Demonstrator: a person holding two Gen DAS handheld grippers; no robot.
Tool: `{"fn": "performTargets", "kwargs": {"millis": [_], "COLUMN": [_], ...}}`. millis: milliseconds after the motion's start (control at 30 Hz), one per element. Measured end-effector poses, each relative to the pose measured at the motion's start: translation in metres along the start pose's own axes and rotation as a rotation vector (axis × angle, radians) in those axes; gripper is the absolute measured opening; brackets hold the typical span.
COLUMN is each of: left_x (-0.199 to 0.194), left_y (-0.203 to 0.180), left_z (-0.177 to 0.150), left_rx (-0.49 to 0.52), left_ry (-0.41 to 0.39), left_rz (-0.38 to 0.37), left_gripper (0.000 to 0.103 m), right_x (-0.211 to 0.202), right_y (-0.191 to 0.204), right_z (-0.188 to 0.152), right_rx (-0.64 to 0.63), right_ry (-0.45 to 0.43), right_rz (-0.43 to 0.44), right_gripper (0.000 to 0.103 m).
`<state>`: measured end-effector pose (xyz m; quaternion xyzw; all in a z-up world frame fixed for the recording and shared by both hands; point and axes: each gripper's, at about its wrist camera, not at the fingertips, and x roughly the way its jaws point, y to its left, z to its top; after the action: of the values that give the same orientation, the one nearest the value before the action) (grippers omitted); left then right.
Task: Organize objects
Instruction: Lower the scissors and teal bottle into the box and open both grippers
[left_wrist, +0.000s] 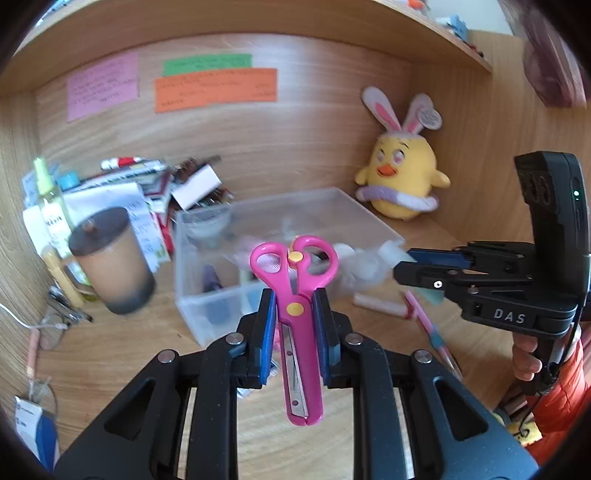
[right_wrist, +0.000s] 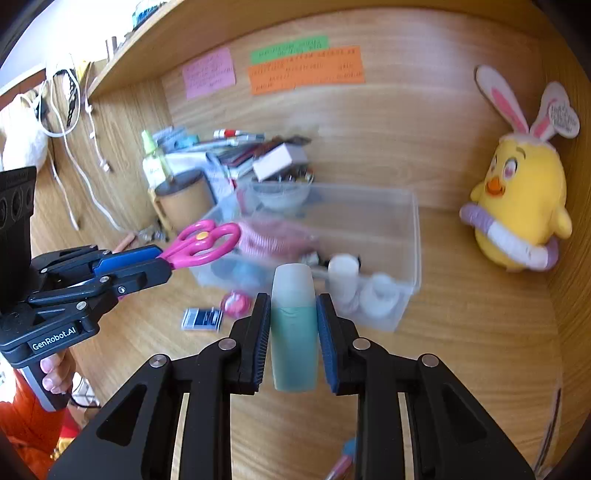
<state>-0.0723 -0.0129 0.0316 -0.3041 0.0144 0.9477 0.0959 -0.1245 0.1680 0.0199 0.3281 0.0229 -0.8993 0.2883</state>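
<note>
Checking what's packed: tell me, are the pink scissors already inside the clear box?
No, the pink scissors are clamped in the left claw, above the desk.

Bin (right_wrist: 413, 236) sitting mid-desk; paper pile (right_wrist: 229, 155) lying behind its left end, cup (right_wrist: 184, 201) standing left, plush chick (right_wrist: 517, 206) sitting right.

- Ahead of the left gripper (left_wrist: 294, 325), the clear bin (left_wrist: 373, 214) blocks the low path; its open top is free at the far end.
- Left of it stand a brown cup (left_wrist: 110, 258) and a paper pile (left_wrist: 122, 192).
- Right of the right gripper (right_wrist: 294, 328), bare desk (right_wrist: 461, 332) runs to the plush chick (right_wrist: 517, 206).
- 2 small items (right_wrist: 218, 314) lie left of it.
</note>
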Motion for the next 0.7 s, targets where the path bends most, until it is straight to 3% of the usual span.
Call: {"fn": "performTargets", "kwargs": {"millis": [300, 700], "left_x": [0.018, 0.064], "left_y": [0.039, 0.064], "left_z": [0.021, 0.024], "left_rx": [-0.06, -0.115], "left_ry": [0.009, 0.108], "left_rz": [0.072, 0.062], "left_gripper": [0.019, 0.019], "right_x": [0.019, 0.075], "right_y": [-0.005, -0.016], "right_z": [0.035, 0.054], "right_rx": [-0.005, 0.002], "right_ry": [-0.022, 0.073], "right_rz": [-0.029, -0.037], "right_gripper": [0.023, 0.023]}}
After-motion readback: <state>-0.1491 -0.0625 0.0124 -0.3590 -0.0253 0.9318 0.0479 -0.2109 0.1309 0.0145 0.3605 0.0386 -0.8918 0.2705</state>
